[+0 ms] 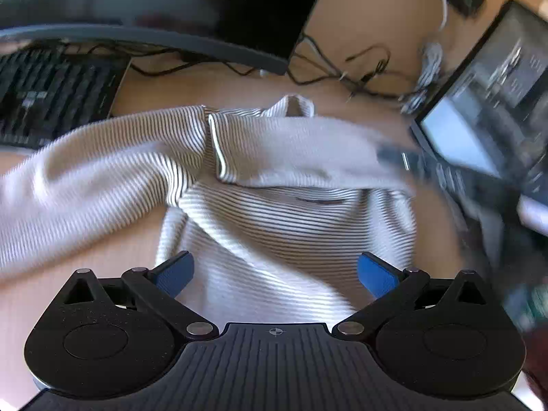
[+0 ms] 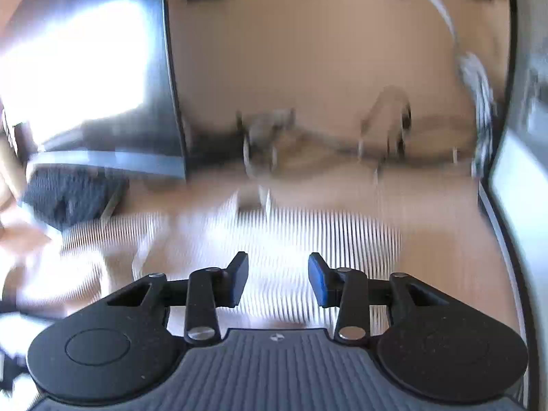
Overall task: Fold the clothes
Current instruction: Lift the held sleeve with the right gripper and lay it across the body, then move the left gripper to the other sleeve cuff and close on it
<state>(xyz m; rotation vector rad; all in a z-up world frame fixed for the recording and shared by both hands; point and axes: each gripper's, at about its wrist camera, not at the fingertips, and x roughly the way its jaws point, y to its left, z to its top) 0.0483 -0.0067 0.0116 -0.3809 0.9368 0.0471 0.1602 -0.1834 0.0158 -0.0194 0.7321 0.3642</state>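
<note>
Striped top [image 1: 274, 212] — on desk [image 1: 102, 263], sleeves crossed over body. Left hand-held gripper [image 1: 275, 274]: jaws wide apart, empty. Right hand-held gripper [image 2: 278, 279]: jaws parted, empty. Risk — loose cables [image 1: 342, 72] beside collar may snag; fold may skew.

Shirt [image 1: 274, 226]: soft ribbed knit cloth, fine dark/white stripes, matt. Table [image 1: 113, 260]: smooth light wood-look top, slight sheen. Left tool [image 1: 275, 274]: matt black plastic w/ grainy texture, ribbed centre, shiny metal pins, blue textured pads [image 1: 174, 274]. Monitor [image 1: 239, 10]: glossy dark screen. Keyboard [image 1: 51, 92]: matt black plastic.
</note>
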